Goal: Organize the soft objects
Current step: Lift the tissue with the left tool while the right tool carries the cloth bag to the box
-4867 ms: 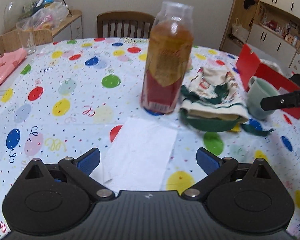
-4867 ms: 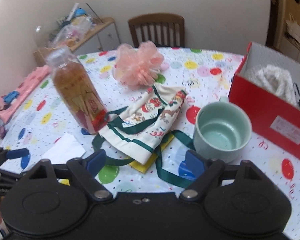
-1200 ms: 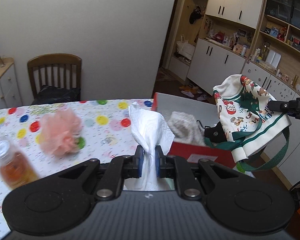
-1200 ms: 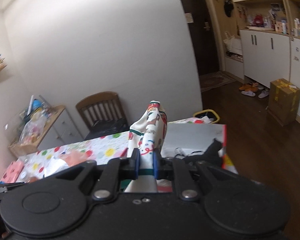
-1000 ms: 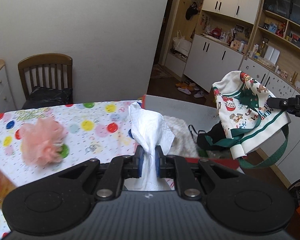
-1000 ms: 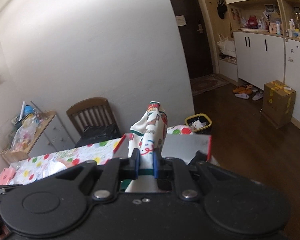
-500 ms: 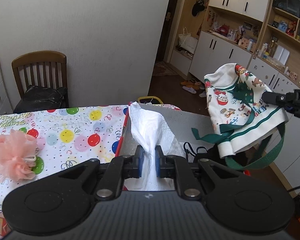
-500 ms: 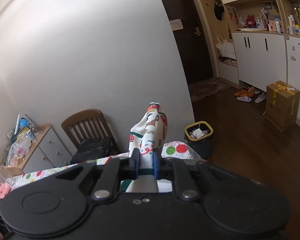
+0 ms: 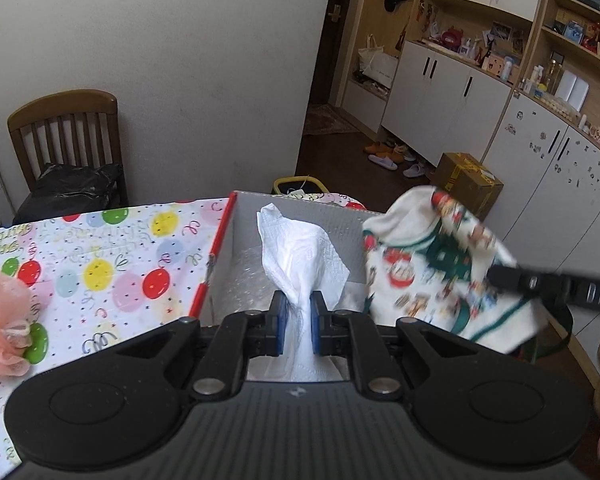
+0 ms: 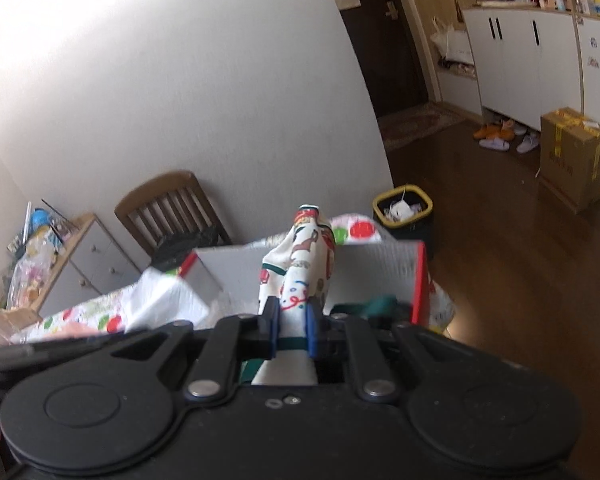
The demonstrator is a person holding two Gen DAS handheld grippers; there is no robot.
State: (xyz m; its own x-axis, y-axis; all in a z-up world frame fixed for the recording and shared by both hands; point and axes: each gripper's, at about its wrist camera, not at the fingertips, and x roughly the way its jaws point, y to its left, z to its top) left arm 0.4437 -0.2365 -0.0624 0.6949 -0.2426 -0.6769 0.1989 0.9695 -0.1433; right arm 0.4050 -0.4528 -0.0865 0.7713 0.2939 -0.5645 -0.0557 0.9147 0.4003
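My left gripper (image 9: 299,323) is pinched tight on the white tissue (image 9: 300,256), holding it up over the open red box (image 9: 216,248). My right gripper (image 10: 290,330) squeezes the cartoon cloth bag (image 10: 300,264), which hangs over the same box, beside the tissue. A pink puff (image 9: 4,320) sits on the balloon tablecloth (image 9: 112,264).

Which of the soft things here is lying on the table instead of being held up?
The pink mesh puff on the balloon tablecloth. The white tissue is pinched in the left gripper, and the printed cloth bag in the right gripper.
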